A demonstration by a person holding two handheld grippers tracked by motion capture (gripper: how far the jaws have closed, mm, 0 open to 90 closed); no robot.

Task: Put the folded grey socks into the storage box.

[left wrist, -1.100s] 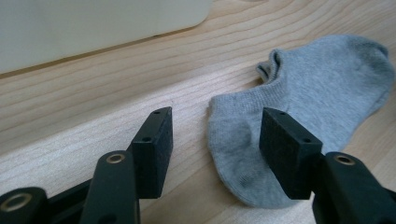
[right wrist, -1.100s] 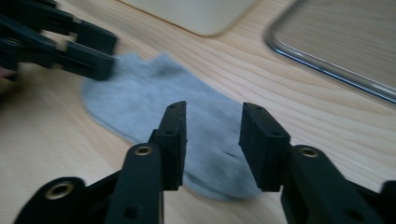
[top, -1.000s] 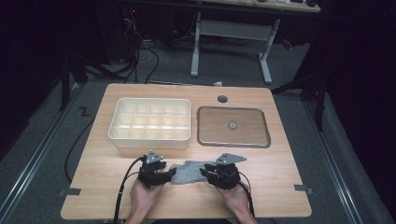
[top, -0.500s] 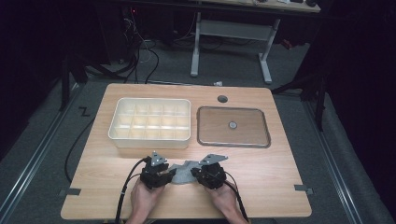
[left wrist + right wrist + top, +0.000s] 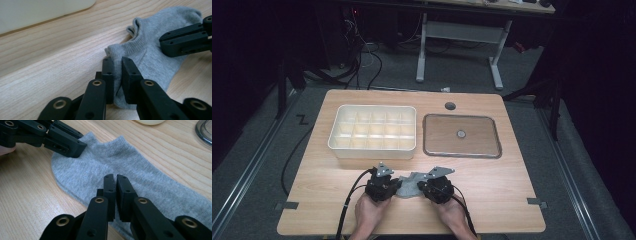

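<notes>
Both grippers pinch the grey sock (image 5: 150, 57) on the counter (image 5: 512, 200): left gripper (image 5: 117, 75) at the cuff end, right gripper (image 5: 115, 192) at the long edge; sock lies between them.

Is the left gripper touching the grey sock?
Touching. The left gripper view shows the left gripper with its jaws closed on a pinched fold of the grey sock.

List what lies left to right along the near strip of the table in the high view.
Left gripper → grey sock → right gripper. Both grippers are shut on the sock, one at each end.
</notes>
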